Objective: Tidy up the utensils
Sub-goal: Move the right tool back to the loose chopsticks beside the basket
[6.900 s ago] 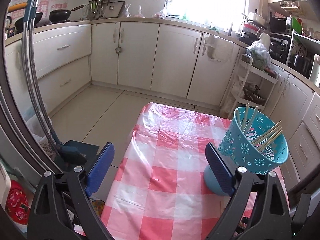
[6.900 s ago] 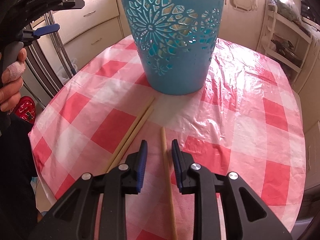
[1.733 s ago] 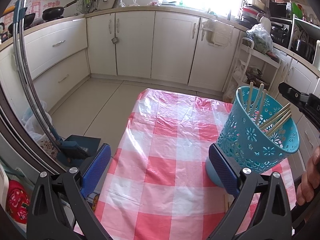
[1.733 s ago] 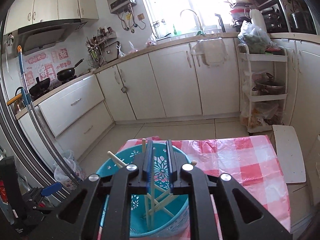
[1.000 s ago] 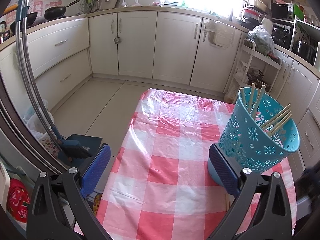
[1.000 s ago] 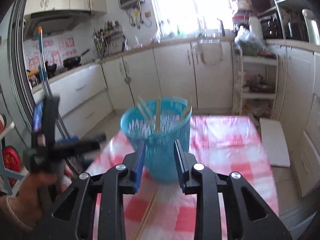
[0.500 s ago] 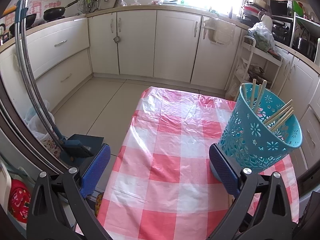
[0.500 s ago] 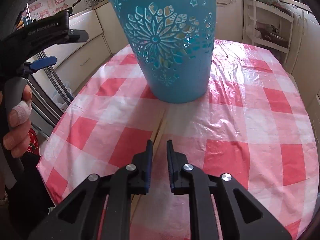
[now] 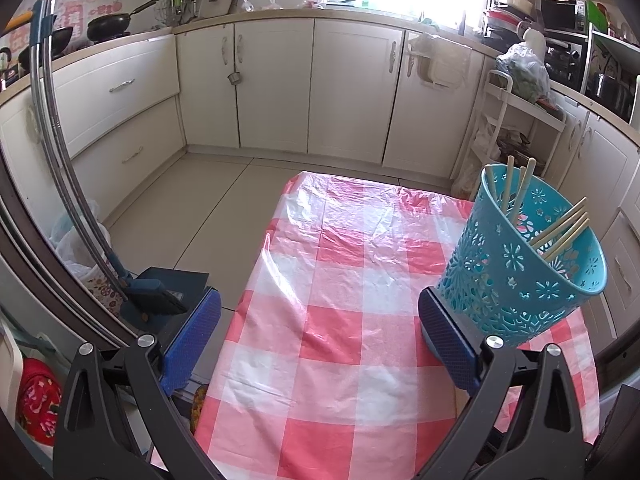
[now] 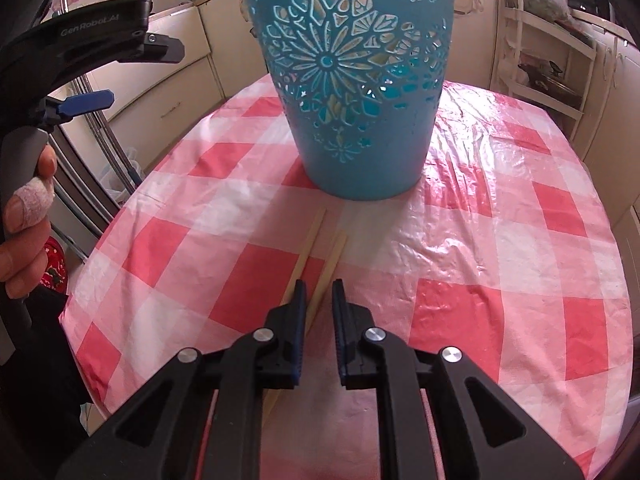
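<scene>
Wooden chopstick point(image 10: 327, 267) lies betw my R gripper point(image 10: 319, 295) pads, narrowly parted, not yet pinching. I'd squeeze mid-shaft, lift level, tip into teal basket point(image 10: 352, 80) ahead. L gripper point(image 9: 320, 332) spread wide, idle.

Table point(image 10: 500, 240) covered by a red-and-white checked plastic cloth point(image 9: 340, 280), wrinkled and glossy. Standing upright on it near the far middle, a blue perforated basket point(image 10: 360, 100). Lying flat just in front of the basket, two pale chopsticks point(image 10: 320, 256), side by side, nearly parallel.
</scene>
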A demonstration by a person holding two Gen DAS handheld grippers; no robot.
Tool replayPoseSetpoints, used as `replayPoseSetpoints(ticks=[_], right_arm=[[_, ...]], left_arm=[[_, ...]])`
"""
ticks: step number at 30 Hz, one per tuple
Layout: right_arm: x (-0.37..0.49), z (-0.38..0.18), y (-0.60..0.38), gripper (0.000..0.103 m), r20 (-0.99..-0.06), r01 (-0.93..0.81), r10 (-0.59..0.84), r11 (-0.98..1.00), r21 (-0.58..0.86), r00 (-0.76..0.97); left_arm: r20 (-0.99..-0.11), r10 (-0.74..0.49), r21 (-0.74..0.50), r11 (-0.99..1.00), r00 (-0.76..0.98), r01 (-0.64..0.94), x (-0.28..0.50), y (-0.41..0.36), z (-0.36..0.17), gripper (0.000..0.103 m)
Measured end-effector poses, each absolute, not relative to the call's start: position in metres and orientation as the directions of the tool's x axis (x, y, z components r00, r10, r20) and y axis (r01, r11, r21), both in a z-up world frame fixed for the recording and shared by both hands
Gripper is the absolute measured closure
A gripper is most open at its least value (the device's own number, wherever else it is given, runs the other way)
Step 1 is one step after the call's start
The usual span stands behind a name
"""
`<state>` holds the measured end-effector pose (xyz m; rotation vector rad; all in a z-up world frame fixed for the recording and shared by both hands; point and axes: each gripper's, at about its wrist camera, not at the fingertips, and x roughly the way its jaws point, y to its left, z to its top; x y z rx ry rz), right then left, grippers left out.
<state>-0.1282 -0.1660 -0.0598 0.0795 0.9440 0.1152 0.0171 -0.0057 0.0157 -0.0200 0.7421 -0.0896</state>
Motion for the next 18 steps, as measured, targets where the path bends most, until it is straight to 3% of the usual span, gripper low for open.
replayPoseSetpoints(ticks=[12, 18], right_arm=[[-0.113, -0.056, -0.2, 0.093, -0.855, -0.078, 0.04, 0.997, -0.001, 0.517], [-0.117, -0.059, -0.228, 0.093, -0.833, 0.021, 0.1, 0.991, 0.133, 0.544]], left_arm=[[-0.683, -0.086, -0.044, 0.996, 0.725, 0.078, 0.018, -0.006, 0.012, 0.008], [-0.721, -0.108, -0.018, 0.99, 0.684, 0.138, 0.015, -0.02, -0.001, 0.008]])
